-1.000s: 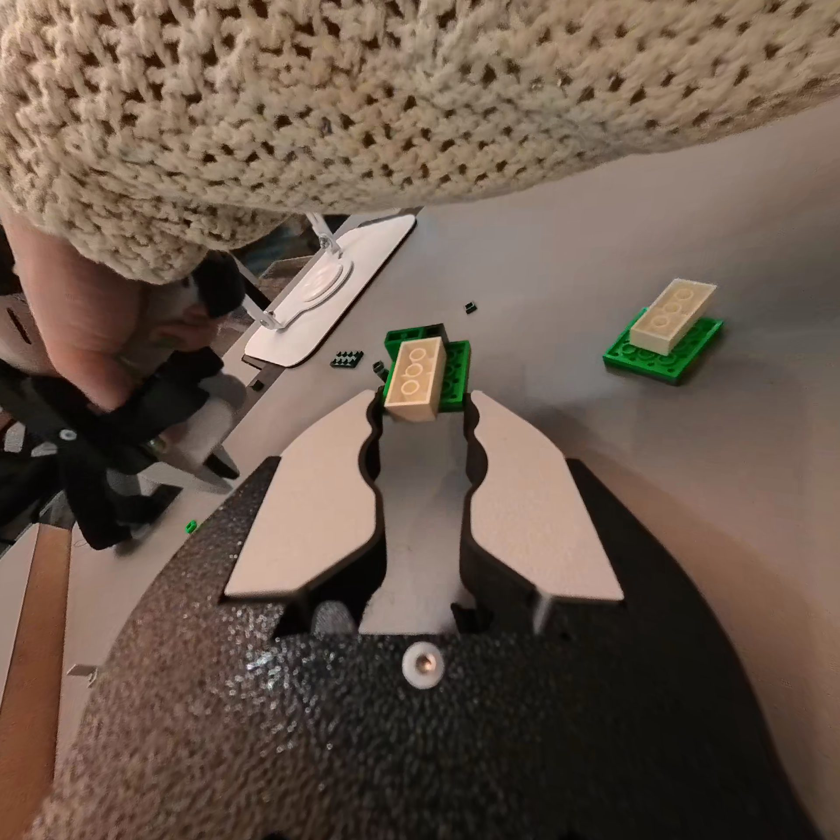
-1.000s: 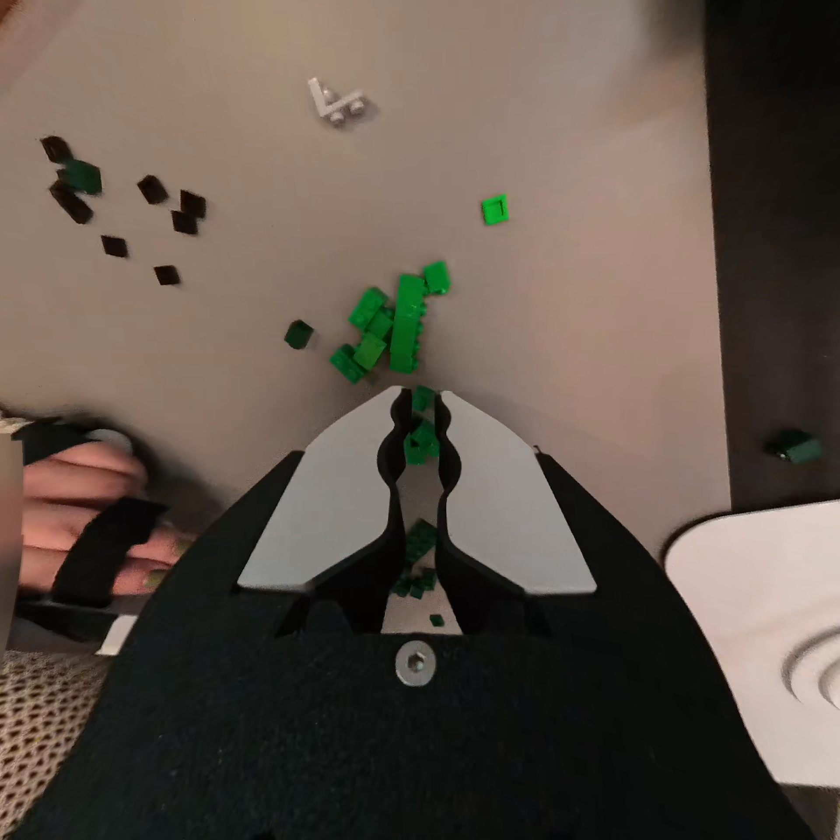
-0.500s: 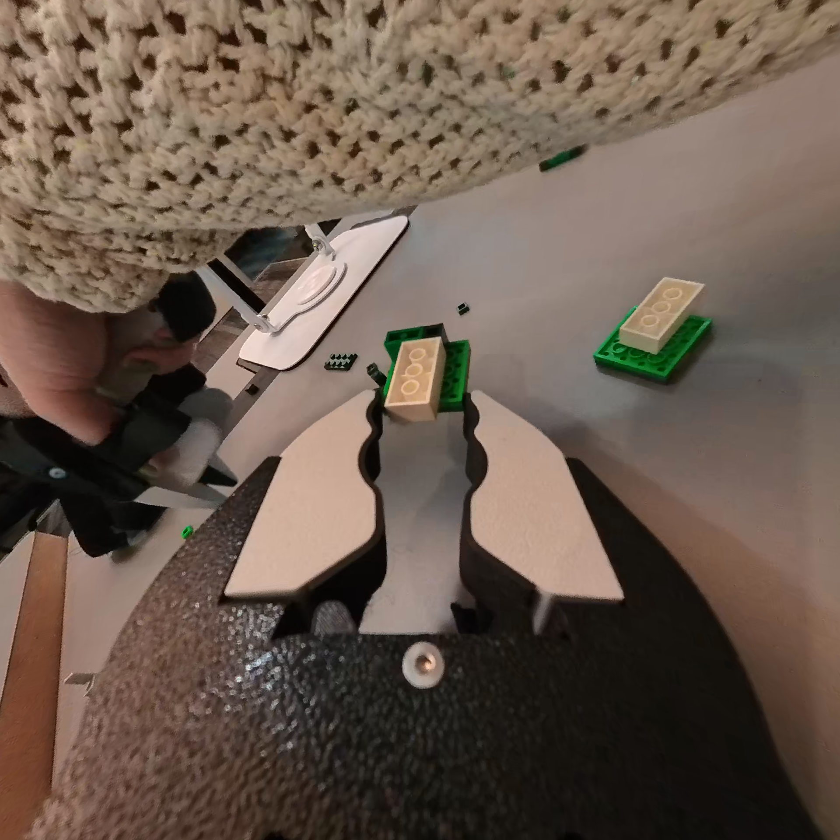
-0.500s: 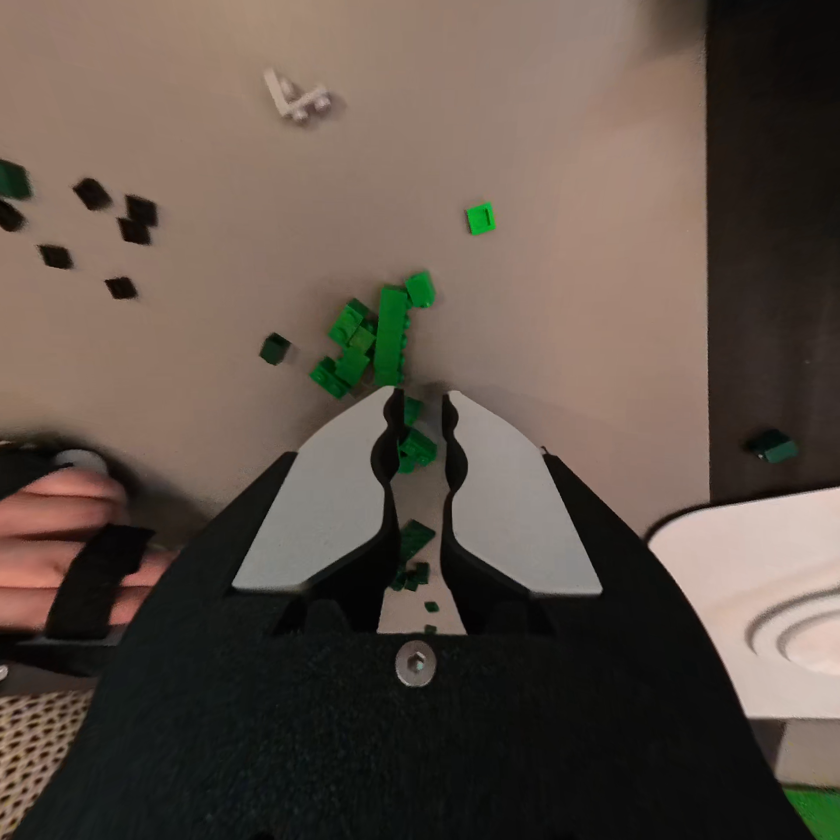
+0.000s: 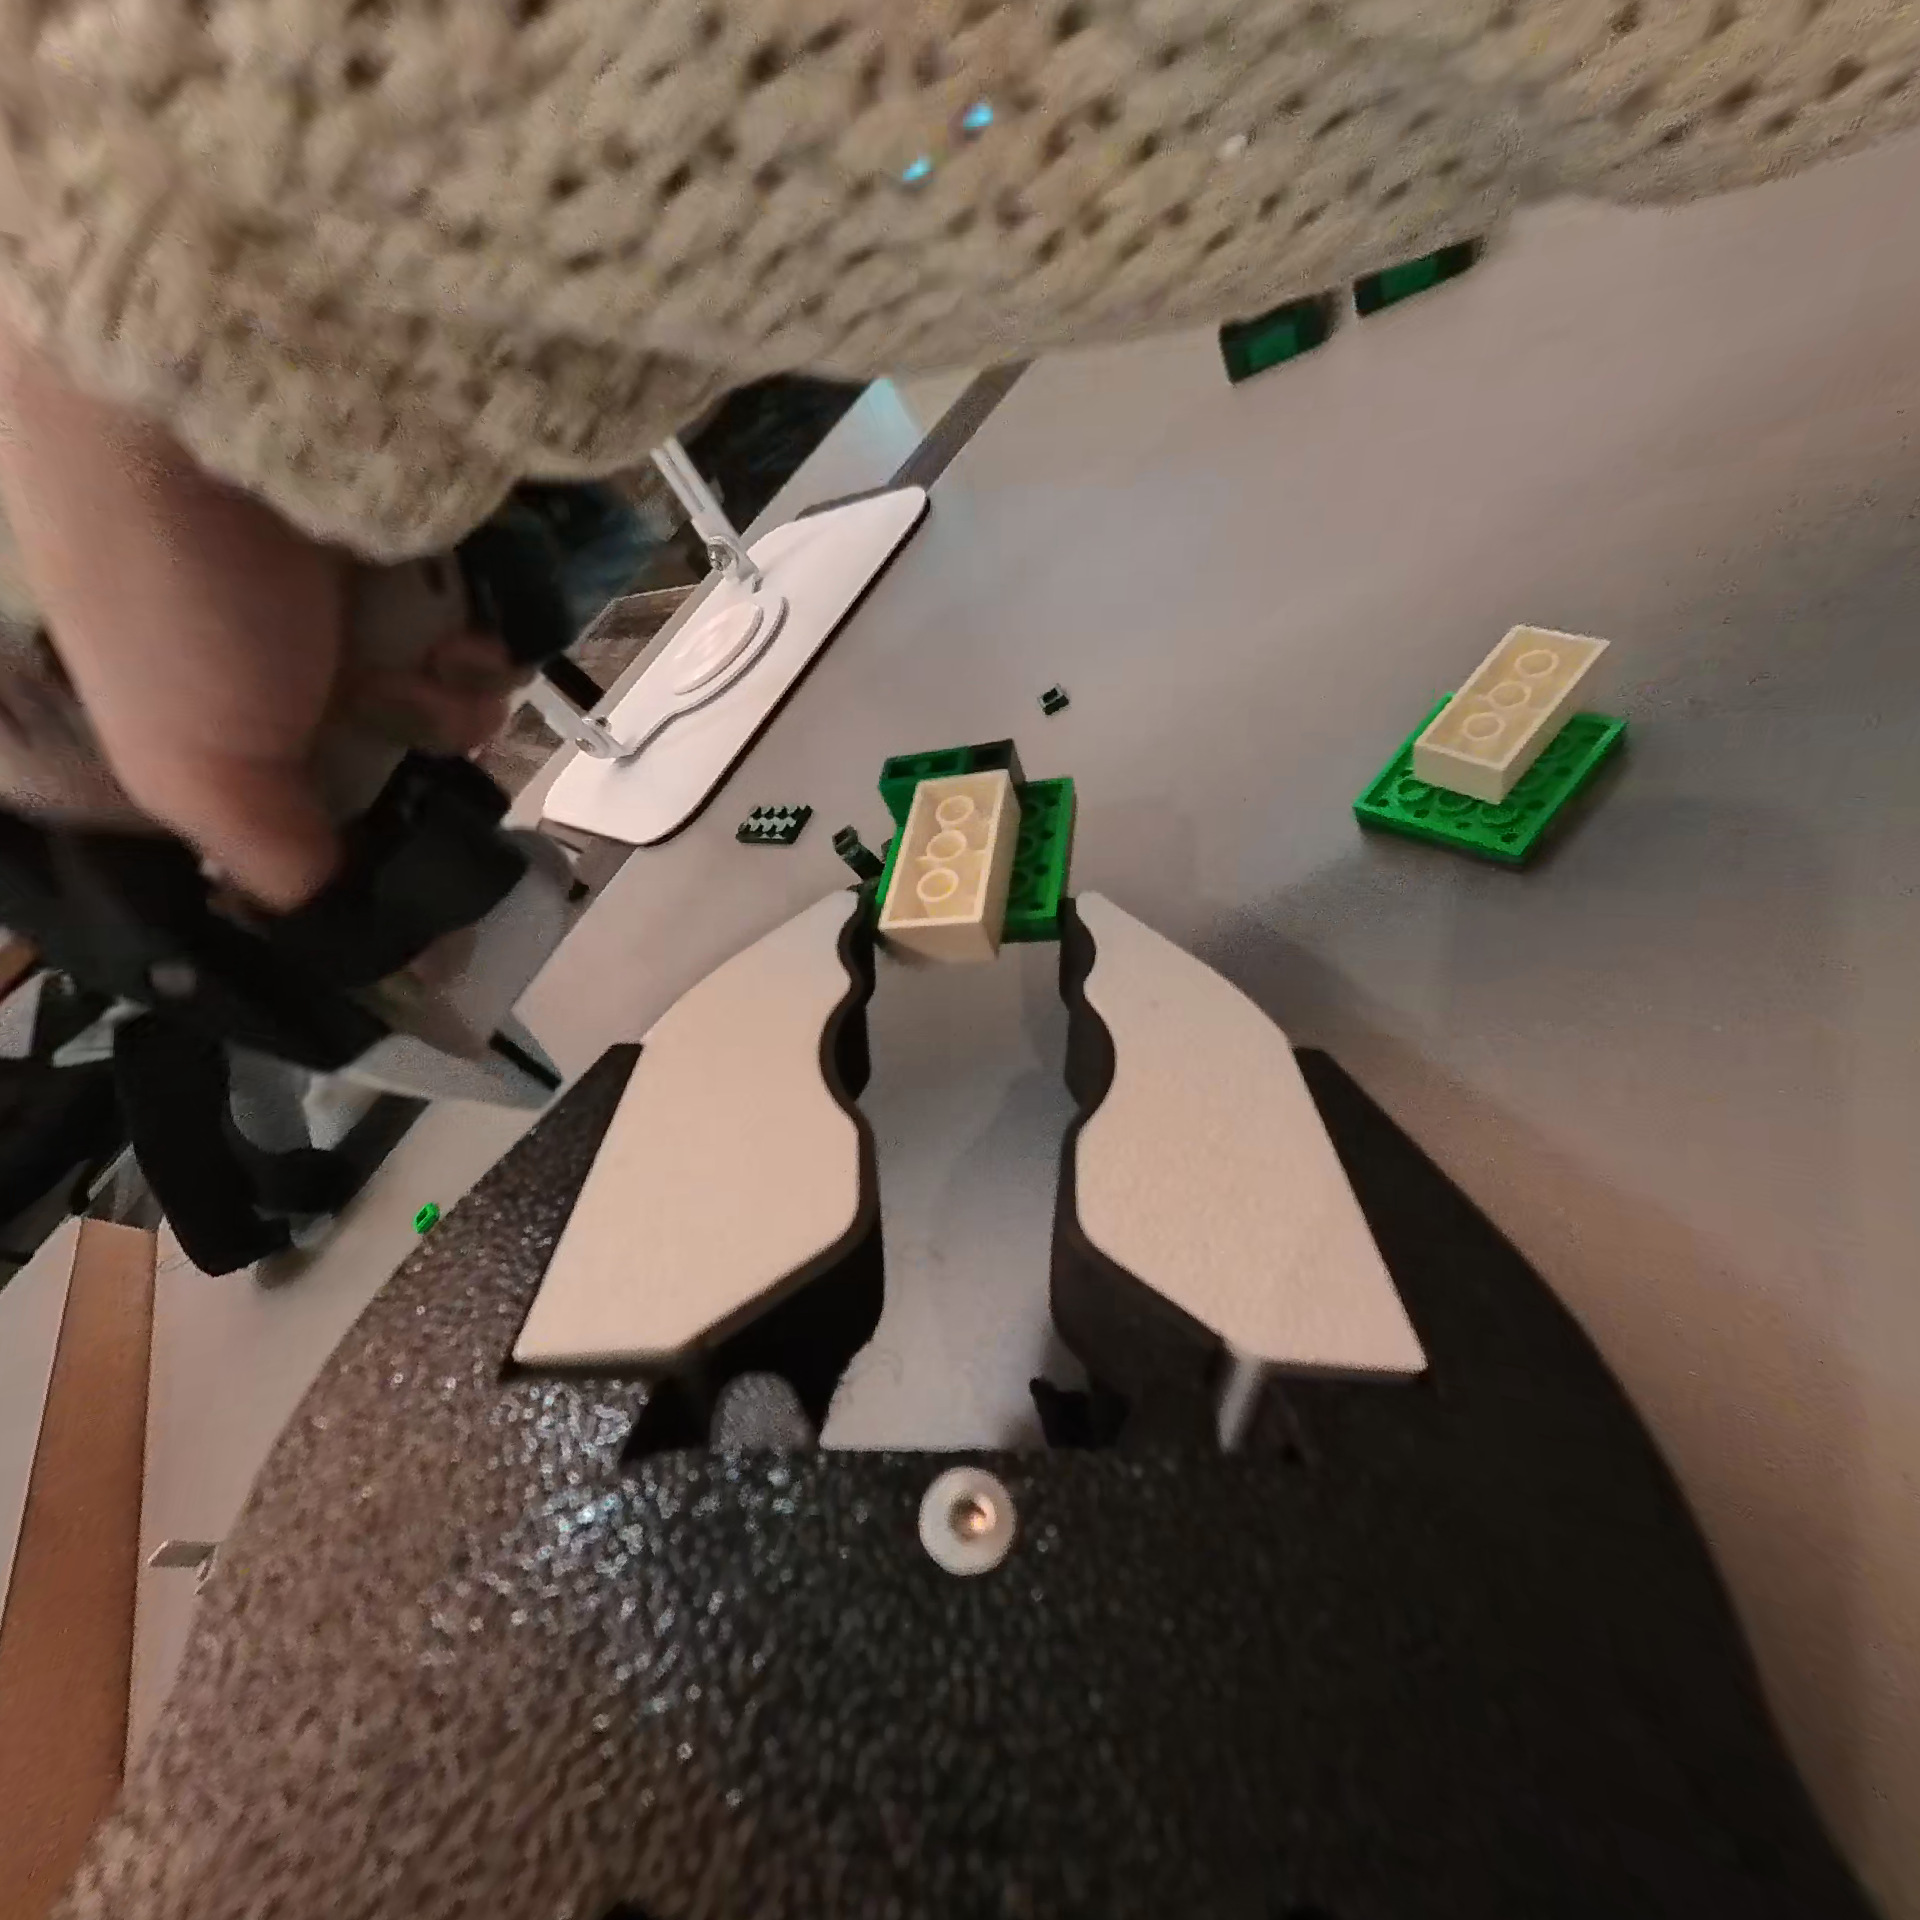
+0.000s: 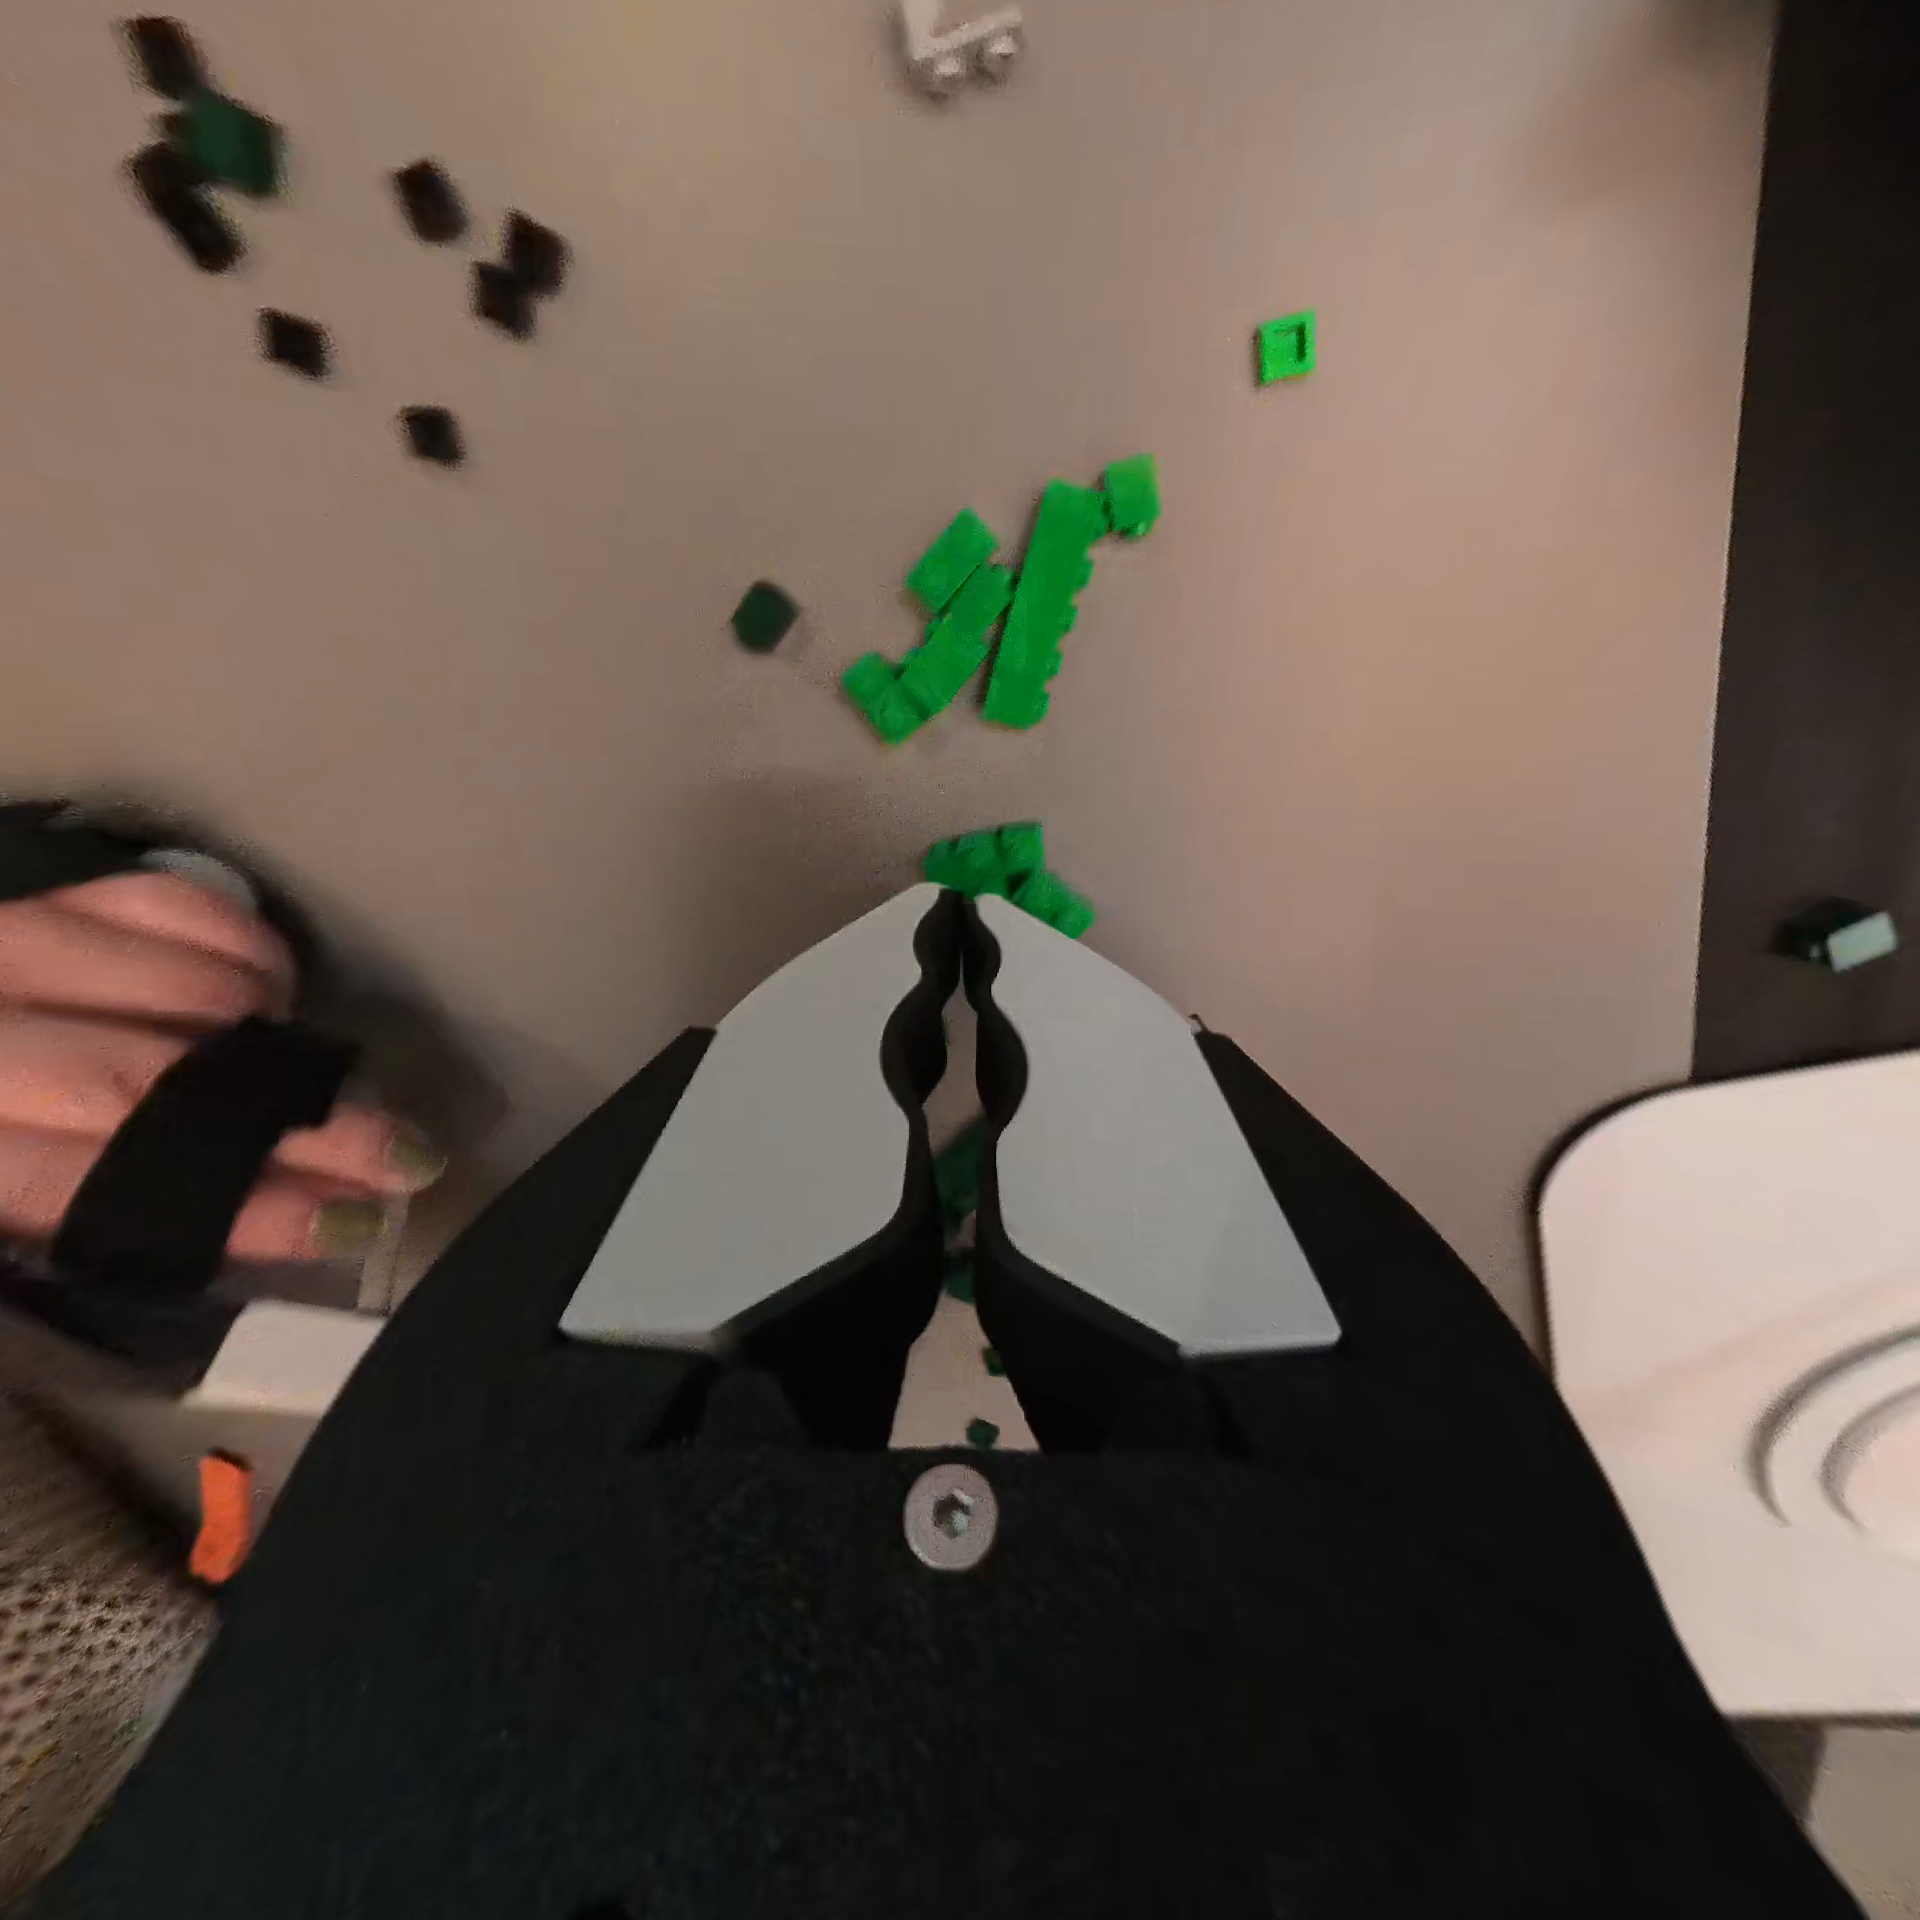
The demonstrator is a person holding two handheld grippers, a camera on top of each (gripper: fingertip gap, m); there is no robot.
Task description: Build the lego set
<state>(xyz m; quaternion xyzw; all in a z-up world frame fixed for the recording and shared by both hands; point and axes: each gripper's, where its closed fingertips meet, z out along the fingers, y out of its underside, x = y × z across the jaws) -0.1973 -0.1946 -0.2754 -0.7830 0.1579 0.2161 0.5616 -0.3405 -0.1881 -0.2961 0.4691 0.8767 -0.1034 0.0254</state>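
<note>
1. The left gripper (image 5: 966,914) was angled down at the grey table (image 5: 1351,1091), jaws spread wide with nothing between them; a cream brick (image 5: 951,868) on a green plate (image 5: 1039,862) lay just beyond its tips.
2. The right gripper (image 6: 958,906) had its jaws nearly together; whether they pinched the small green pieces (image 6: 1003,862) at the tips cannot be told.
3. Bare tabletop separated this from a second cream brick (image 5: 1512,712) on its green plate (image 5: 1455,821).
4. A knitted sleeve (image 5: 727,208) crossed overhead.
5. Farther off, loose green bricks (image 6: 997,613) lay short of the table's dark edge (image 6: 1839,468).
</note>
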